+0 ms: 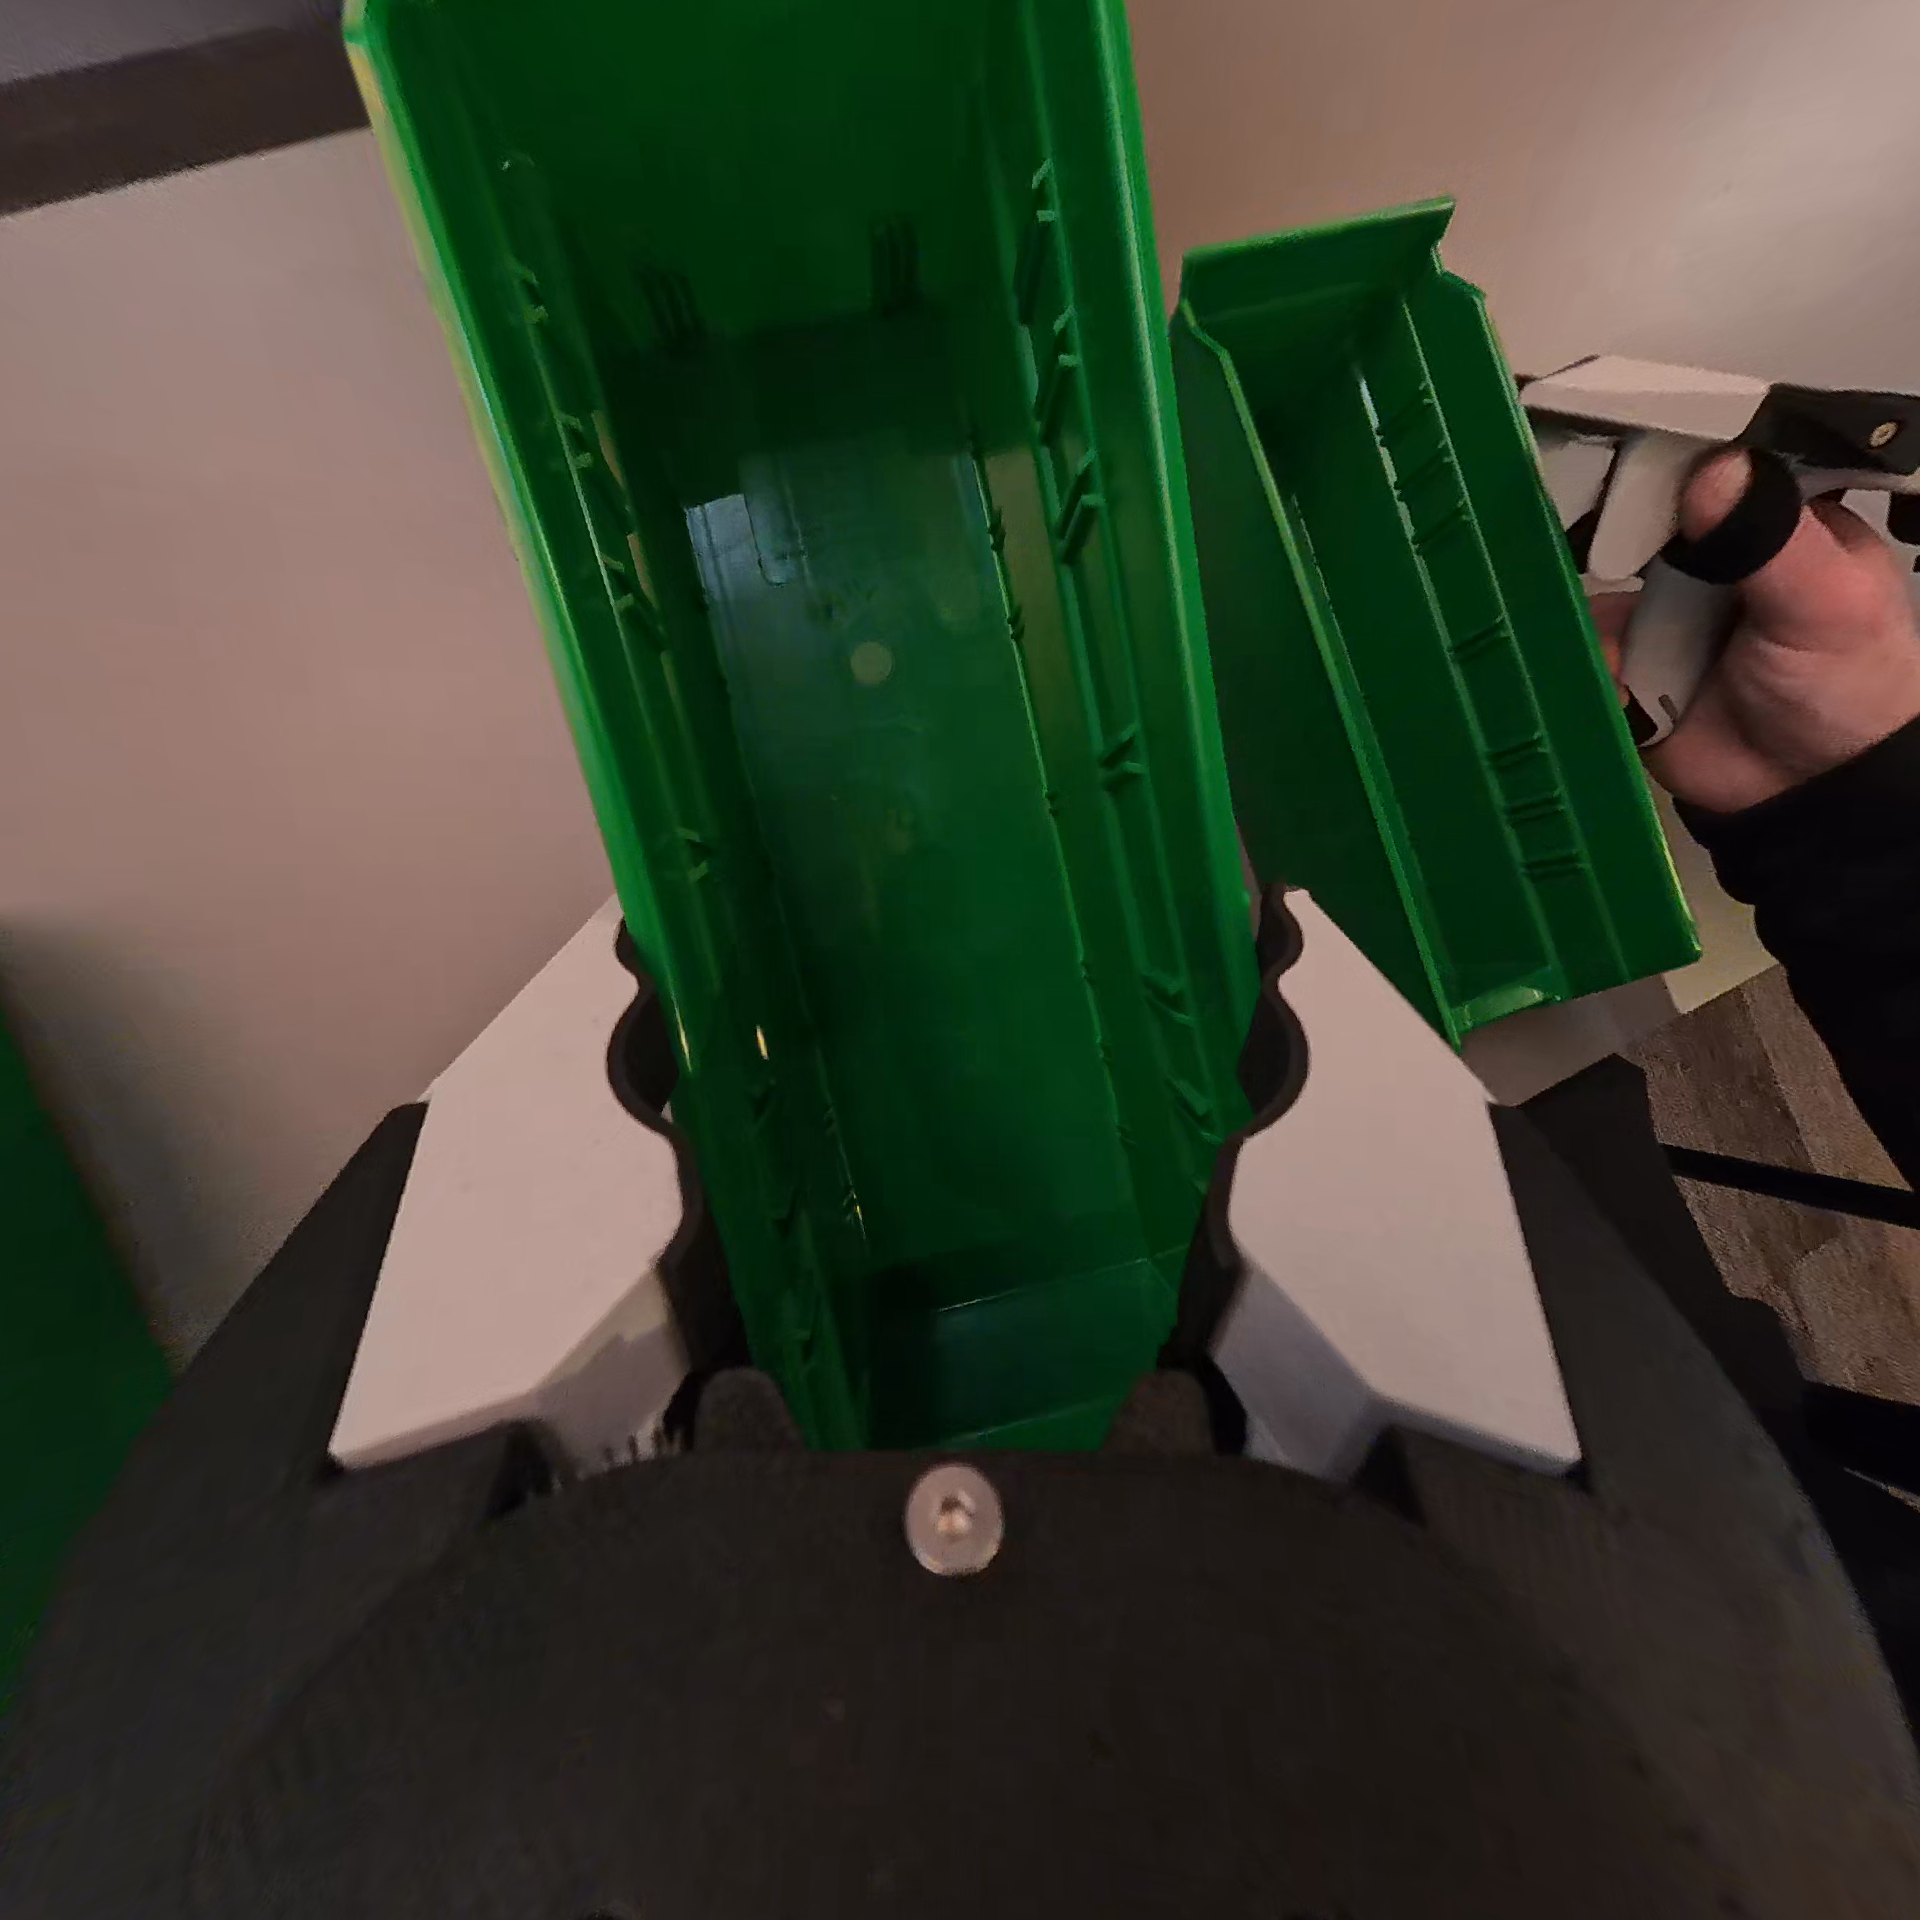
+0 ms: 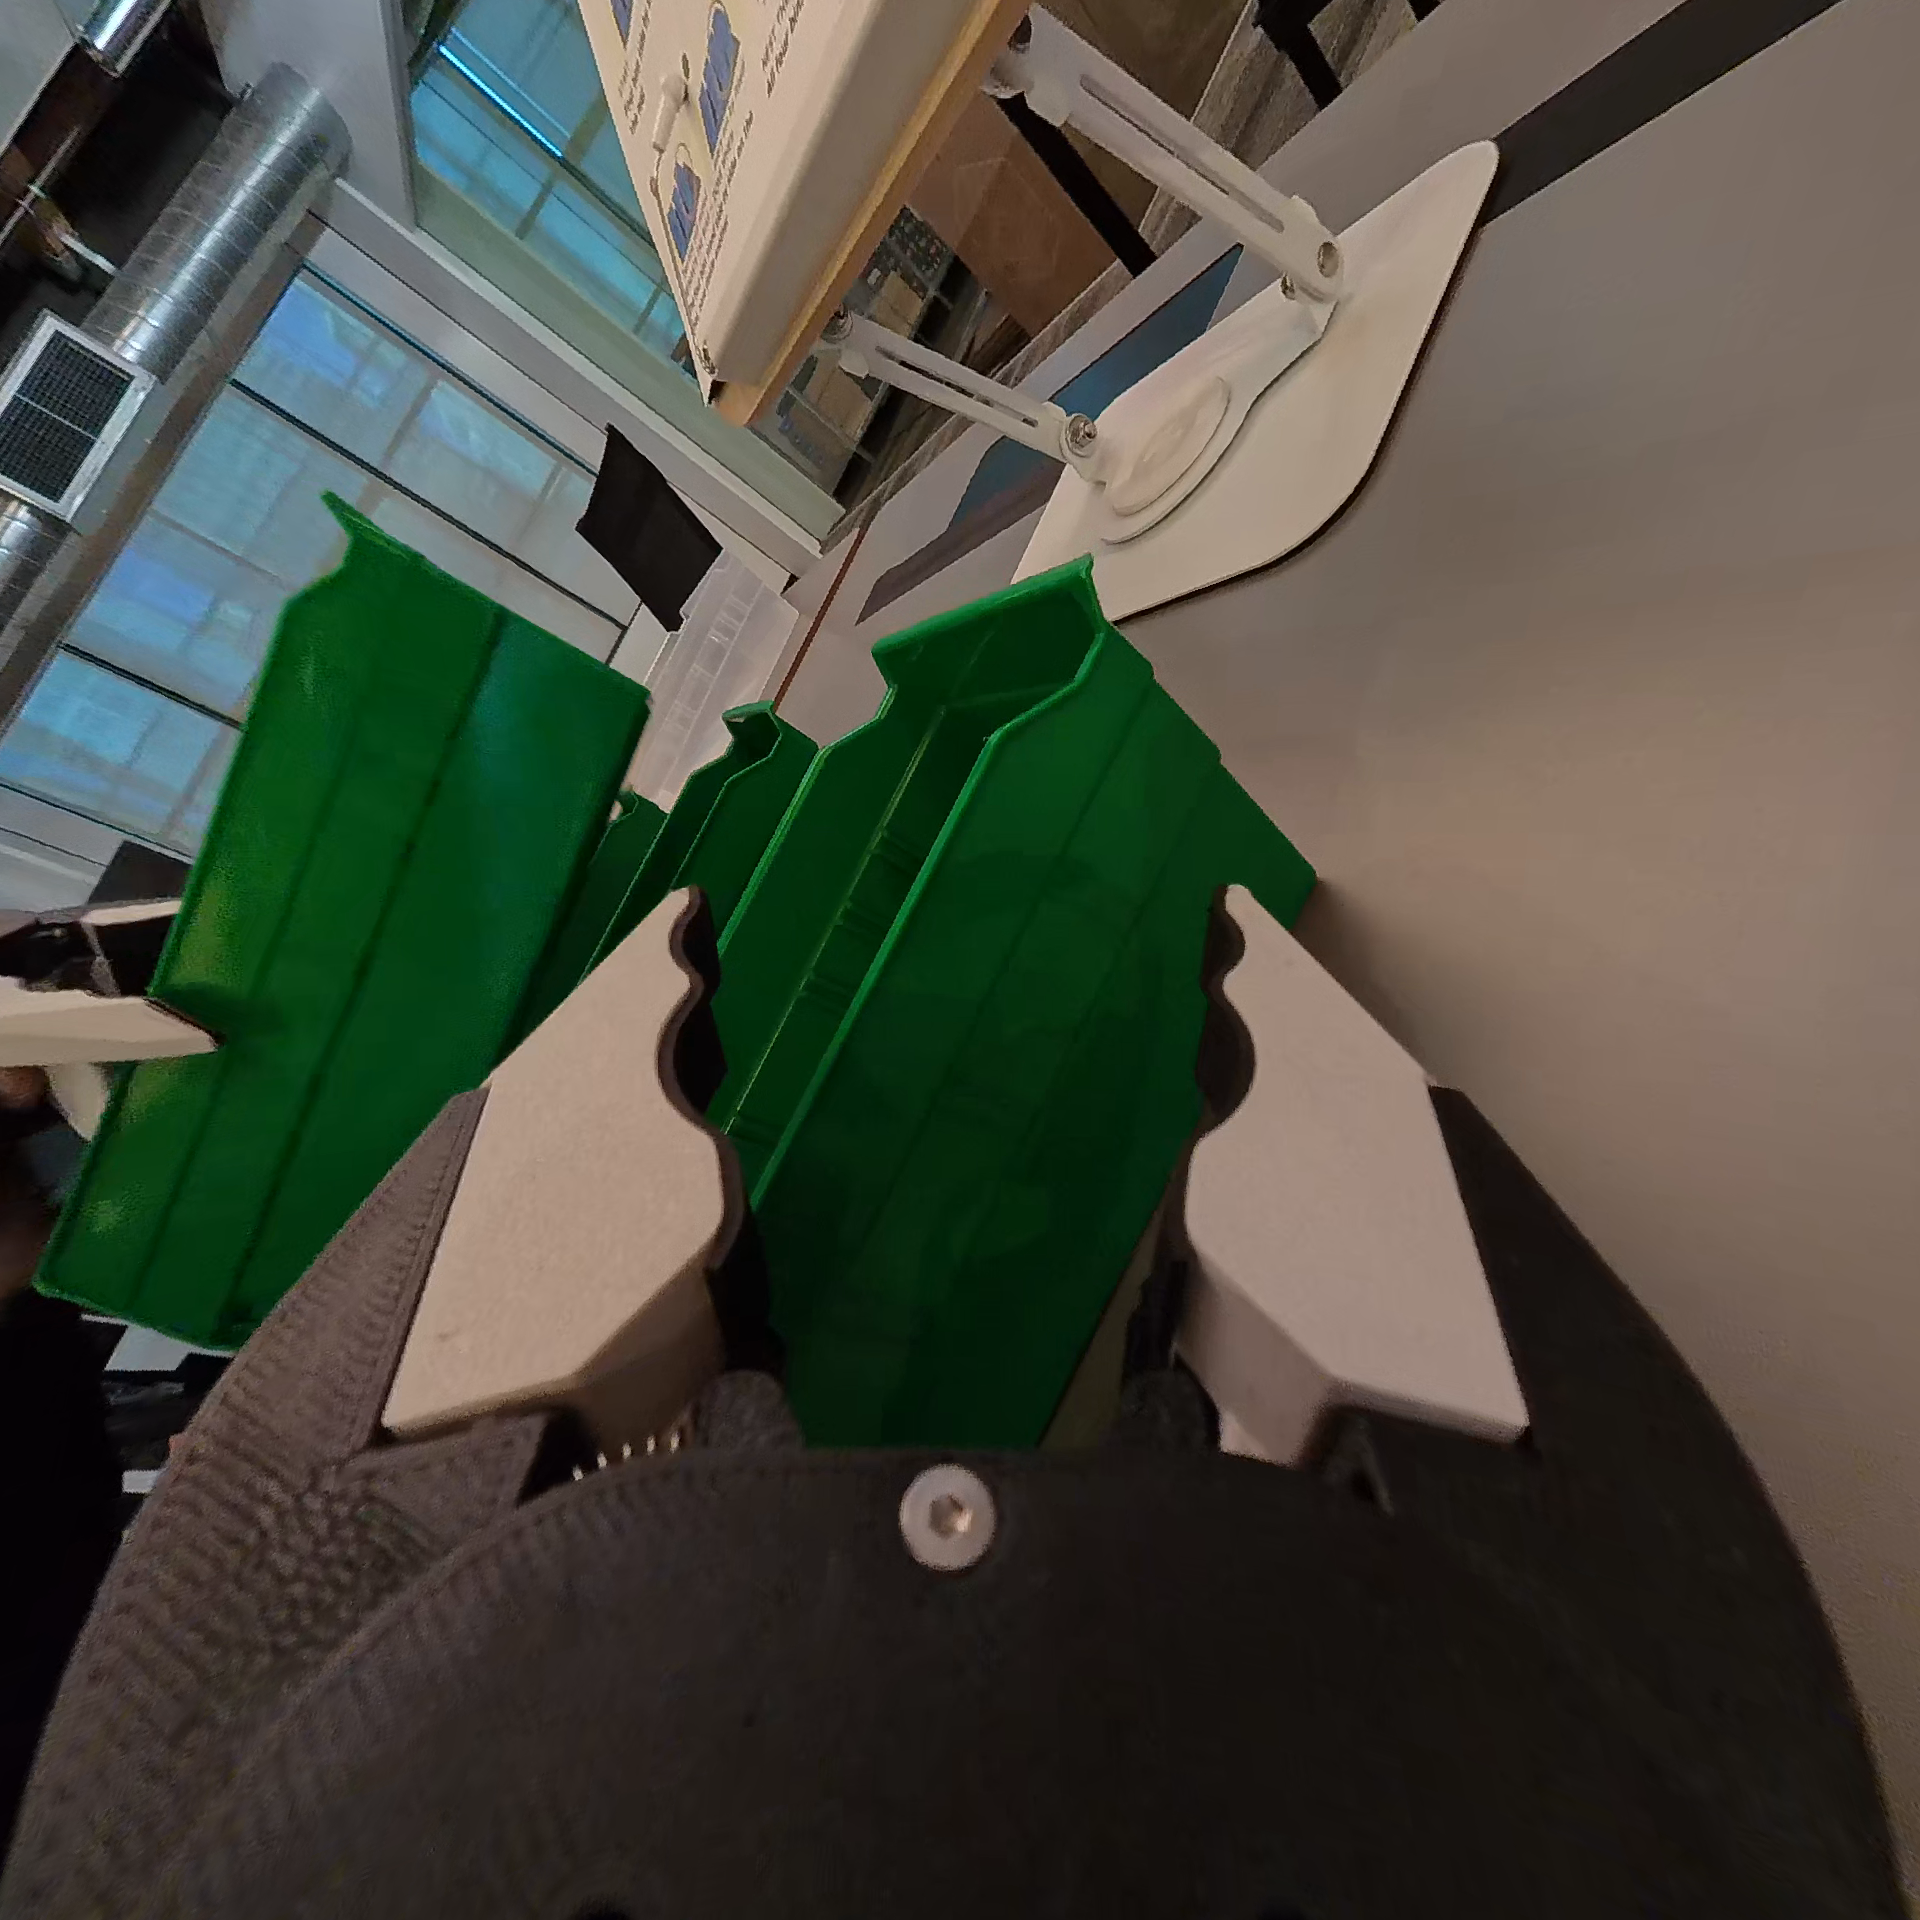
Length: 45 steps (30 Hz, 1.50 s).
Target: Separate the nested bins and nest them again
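My left gripper point(image 1: 956, 925) is shut across the width of a long green bin point(image 1: 862, 665), whose open side faces the camera. To its right hangs a second green bin point(image 1: 1455, 644), tilted and apart from the first. A hand point(image 1: 1766, 644) holds the right gripper behind that bin, so its fingertips are hidden in this view. In the right wrist view my right gripper point(image 2: 961, 914) is shut on this second bin point(image 2: 997, 1039), seen from its side. The left gripper's bin point(image 2: 364, 935) is at the left, with one finger point(image 2: 94, 1023) on it.
More green bins point(image 2: 748, 800) stand behind, between the two held ones. A green surface point(image 1: 52, 1299) fills the left edge of the left wrist view. A white table point(image 2: 1610, 727) carries a white bracket plate point(image 2: 1299, 343). Wood floor point(image 1: 1766, 1091) lies at the right.
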{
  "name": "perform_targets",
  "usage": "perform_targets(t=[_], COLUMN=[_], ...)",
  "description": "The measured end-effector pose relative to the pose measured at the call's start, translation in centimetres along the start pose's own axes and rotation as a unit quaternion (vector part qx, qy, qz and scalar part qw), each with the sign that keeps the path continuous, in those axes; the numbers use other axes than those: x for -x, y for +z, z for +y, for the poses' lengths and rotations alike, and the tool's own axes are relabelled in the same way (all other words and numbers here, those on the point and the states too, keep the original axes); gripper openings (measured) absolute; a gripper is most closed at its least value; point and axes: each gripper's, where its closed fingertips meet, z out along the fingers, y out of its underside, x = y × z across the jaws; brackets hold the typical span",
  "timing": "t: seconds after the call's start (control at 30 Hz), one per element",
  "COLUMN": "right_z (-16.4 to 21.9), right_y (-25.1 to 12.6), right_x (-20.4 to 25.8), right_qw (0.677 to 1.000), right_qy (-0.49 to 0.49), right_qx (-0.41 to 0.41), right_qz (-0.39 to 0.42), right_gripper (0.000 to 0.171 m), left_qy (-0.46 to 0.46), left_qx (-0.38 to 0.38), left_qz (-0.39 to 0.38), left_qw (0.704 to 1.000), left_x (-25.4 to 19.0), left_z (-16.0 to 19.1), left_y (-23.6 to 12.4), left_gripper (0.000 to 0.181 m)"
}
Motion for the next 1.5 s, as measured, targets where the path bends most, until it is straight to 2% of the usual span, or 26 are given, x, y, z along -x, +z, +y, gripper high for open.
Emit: perform_targets(t=[0.37,0.57,0.83,1.13,1.37,1.5], right_z=[-0.1,0.2,0.3,0.3,0.5,0.6], right_y=[-0.2,0.1,0.0,0.0,0.1,0.1], right_x=[0.0,0.0,-0.2,-0.4,-0.4,-0.5], right_qw=[1.0,1.0,1.0,1.0,1.0,1.0], right_qy=[0.002,-0.002,-0.001,0.001,-0.002,-0.001], right_qx=[-0.002,0.004,0.004,0.005,0.007,0.009], right_qz=[-0.002,0.001,0.003,0.003,0.005,0.006], right_gripper=[0.092,0.092,0.092,0.092,0.092,0.093], left_qy=[-0.039,-0.029,-0.011,-0.01,-0.017,-0.007], left_qx=[0.048,0.056,0.057,0.025,0.034,0.062], left_qz=[-0.006,-0.026,-0.044,-0.02,-0.01,-0.014], left_qw=[0.998,0.998,0.997,0.999,0.999,0.998], left_x=[1.0,1.6,1.6,0.9,1.0,1.0], left_z=[3.5,3.9,3.9,2.9,3.8,4.3], left_y=[5.6,6.4,7.3,5.9,6.5,6.7], left_gripper=[0.113,0.116,0.129,0.136,0.134,0.126])
